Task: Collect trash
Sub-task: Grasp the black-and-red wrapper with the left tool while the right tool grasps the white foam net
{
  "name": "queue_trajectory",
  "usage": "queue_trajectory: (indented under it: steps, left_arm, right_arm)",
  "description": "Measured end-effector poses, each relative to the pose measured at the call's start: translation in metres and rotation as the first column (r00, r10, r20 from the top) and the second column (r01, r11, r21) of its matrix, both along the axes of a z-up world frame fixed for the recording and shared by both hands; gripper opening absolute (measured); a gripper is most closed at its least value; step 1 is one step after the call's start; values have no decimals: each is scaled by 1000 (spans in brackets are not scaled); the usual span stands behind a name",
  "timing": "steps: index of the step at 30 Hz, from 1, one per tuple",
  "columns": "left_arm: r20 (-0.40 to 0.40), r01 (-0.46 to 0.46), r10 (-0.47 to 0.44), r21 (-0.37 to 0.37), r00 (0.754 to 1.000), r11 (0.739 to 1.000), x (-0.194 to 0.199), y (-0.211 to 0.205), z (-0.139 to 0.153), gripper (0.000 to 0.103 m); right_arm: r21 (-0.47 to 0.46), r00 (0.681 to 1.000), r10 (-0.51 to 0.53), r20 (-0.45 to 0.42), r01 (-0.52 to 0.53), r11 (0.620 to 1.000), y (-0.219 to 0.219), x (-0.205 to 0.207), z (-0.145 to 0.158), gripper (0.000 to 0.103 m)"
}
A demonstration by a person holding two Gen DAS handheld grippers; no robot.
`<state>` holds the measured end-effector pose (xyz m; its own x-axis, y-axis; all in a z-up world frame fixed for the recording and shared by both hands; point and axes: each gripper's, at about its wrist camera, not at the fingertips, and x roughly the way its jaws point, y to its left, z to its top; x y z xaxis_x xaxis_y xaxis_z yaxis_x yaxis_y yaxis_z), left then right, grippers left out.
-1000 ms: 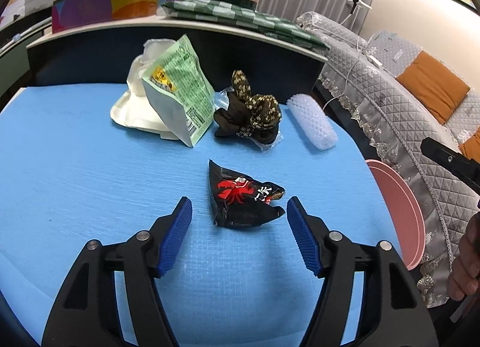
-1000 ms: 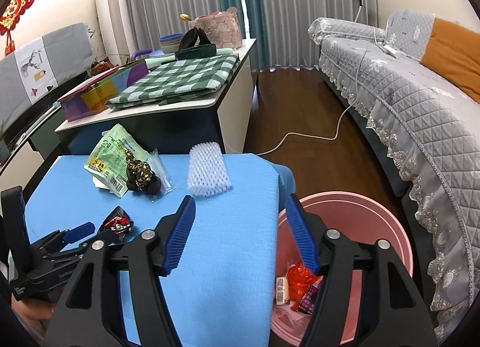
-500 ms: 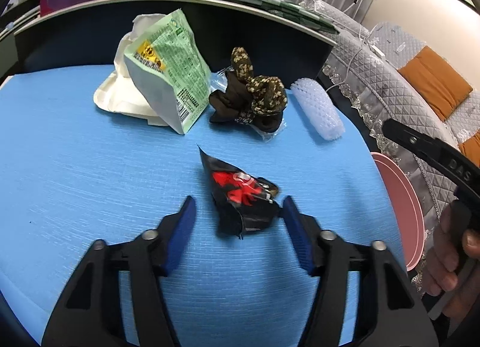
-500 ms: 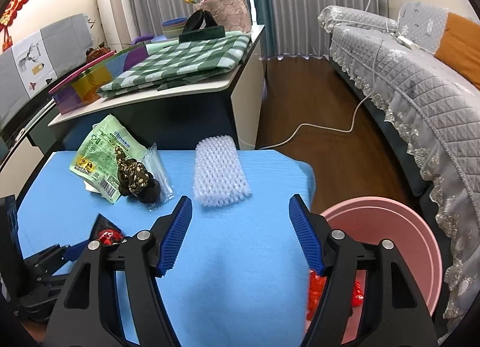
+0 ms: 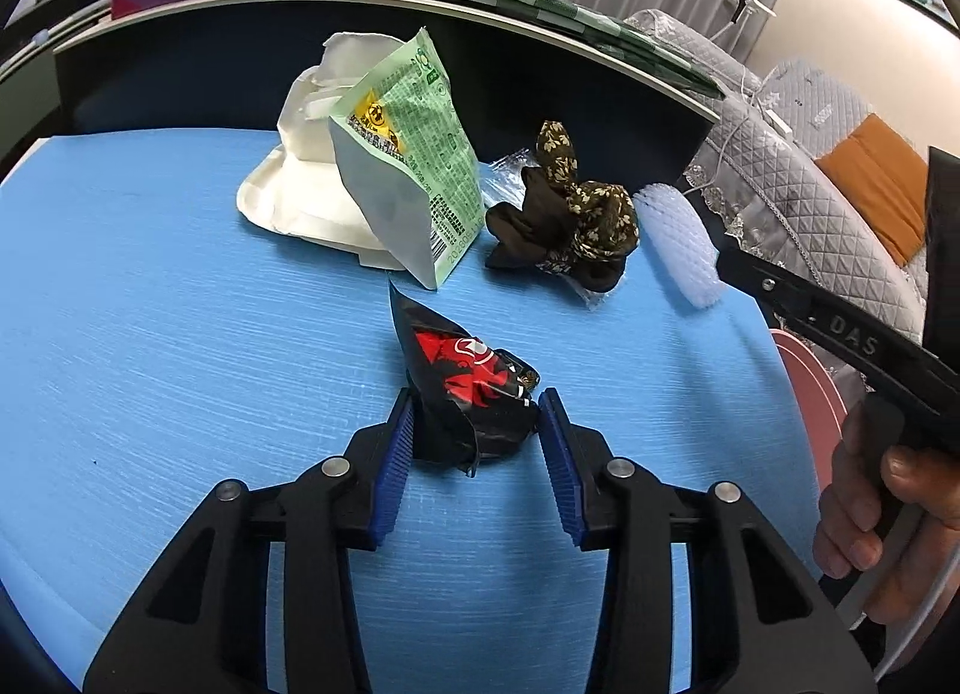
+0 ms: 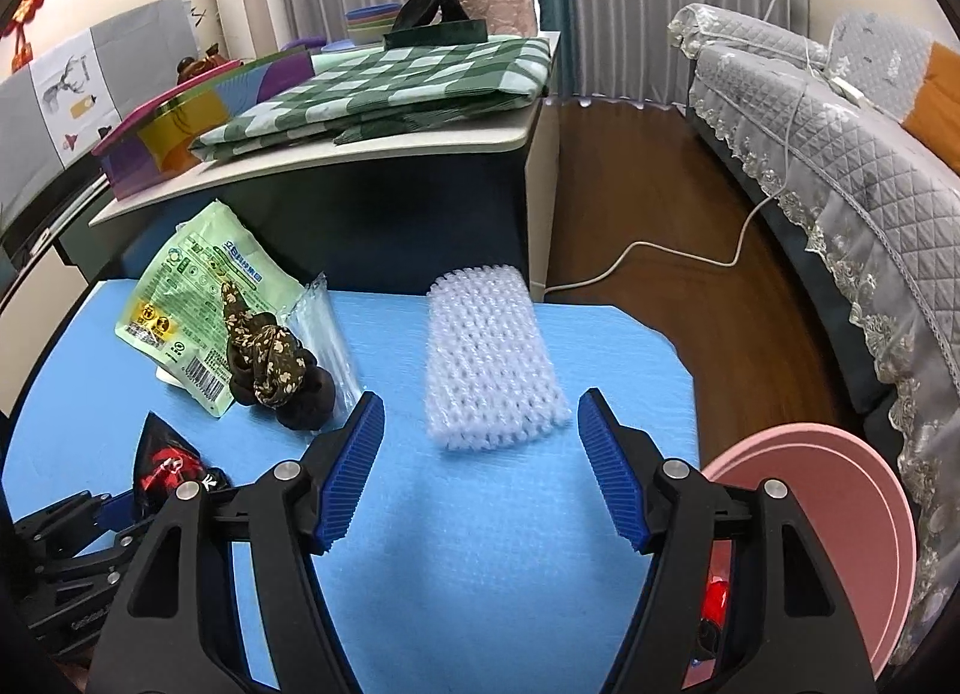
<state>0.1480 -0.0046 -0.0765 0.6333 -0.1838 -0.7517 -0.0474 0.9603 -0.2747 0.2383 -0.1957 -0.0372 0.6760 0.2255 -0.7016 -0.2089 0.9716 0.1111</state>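
Observation:
A black and red snack wrapper (image 5: 468, 388) lies crumpled on the blue table (image 5: 180, 334). My left gripper (image 5: 477, 424) has closed in around its near end, both pads touching it. The wrapper also shows in the right wrist view (image 6: 168, 463). My right gripper (image 6: 480, 430) is open and empty, just short of a white foam net sleeve (image 6: 489, 358), which also shows in the left wrist view (image 5: 678, 238). A pink bin (image 6: 840, 514) stands off the table's right edge with red trash inside.
A green snack bag (image 5: 414, 166) leans on a white paper tray (image 5: 288, 196) at the back. A brown floral cloth bundle (image 5: 564, 220) on clear plastic lies beside it. A dark desk with a checked cloth (image 6: 390, 88) stands behind; a grey sofa (image 6: 840, 154) at right.
My left gripper moved forward and narrowed from wide open onto the black wrapper. My right gripper swung from over the pink bin to the foam sleeve, staying open.

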Motion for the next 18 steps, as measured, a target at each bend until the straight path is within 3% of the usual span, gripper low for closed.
queue_trajectory:
  steps: [6,9,12,14,16,18]
  left_arm:
    - [1,-1,1,11,1000,1000,0,2,0,41]
    - [4,6,-6,16,1000,1000,-1,2,1,41]
    - [3,13,-13,13,1000,1000,-1,3,1,41]
    - [3,13,-13,14,1000,1000,0,2,1,41]
    - [3,13,-13,18,1000,1000,0,1,1,41]
    - [4,13,-13,29,1000,999,0,1,1,41]
  right_arm:
    - [-39,1000,2,-14,-2,999,10,7,-7,63]
    - [-70,1000,-2,-30,0,998,15,11,-11,55]
    - [-105,999,2,-44,-7,994,21,13,-14,38]
    - [-114,998,0,-55,-7,993,22,14,-16,22]
    - [-110,998,4,-66,-12,994,22,14,-17,14]
    - [-114,999,5,-48,-11,993,22,11,-12,12]
